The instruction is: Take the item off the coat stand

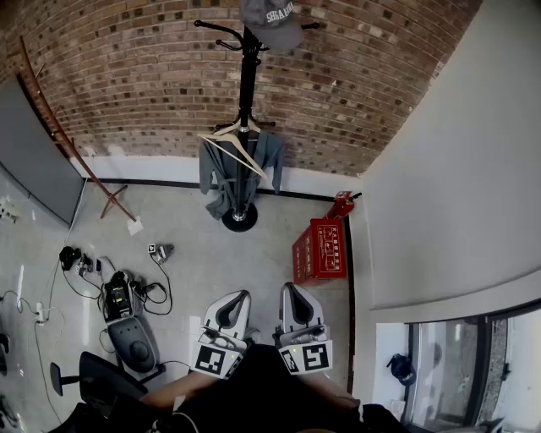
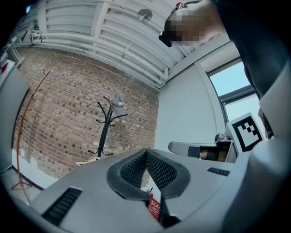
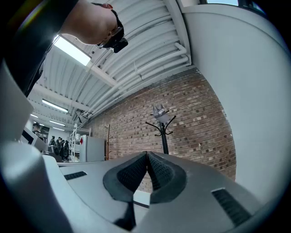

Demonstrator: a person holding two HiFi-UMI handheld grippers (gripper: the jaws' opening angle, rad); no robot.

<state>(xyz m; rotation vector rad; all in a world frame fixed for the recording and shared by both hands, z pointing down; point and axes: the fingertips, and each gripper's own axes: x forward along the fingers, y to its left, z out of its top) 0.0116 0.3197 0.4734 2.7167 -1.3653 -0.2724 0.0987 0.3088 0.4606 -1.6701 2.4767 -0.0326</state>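
A black coat stand (image 1: 246,101) rises against the brick wall at the far end. A grey cap (image 1: 272,22) hangs on its top hooks, and a grey garment (image 1: 225,173) on a wooden hanger (image 1: 236,144) hangs lower down. The stand and cap also show far off in the left gripper view as coat stand (image 2: 105,129) with cap (image 2: 119,100), and in the right gripper view as coat stand (image 3: 163,136) with cap (image 3: 159,111). My left gripper (image 1: 235,303) and right gripper (image 1: 293,298) are held close to my body, side by side, both shut and empty, well short of the stand.
A red crate (image 1: 322,249) and a small red object (image 1: 341,205) sit by the white wall on the right. Cables, chargers and a black device (image 1: 118,298) lie on the floor at left. A wooden rod (image 1: 63,135) leans on the brick wall.
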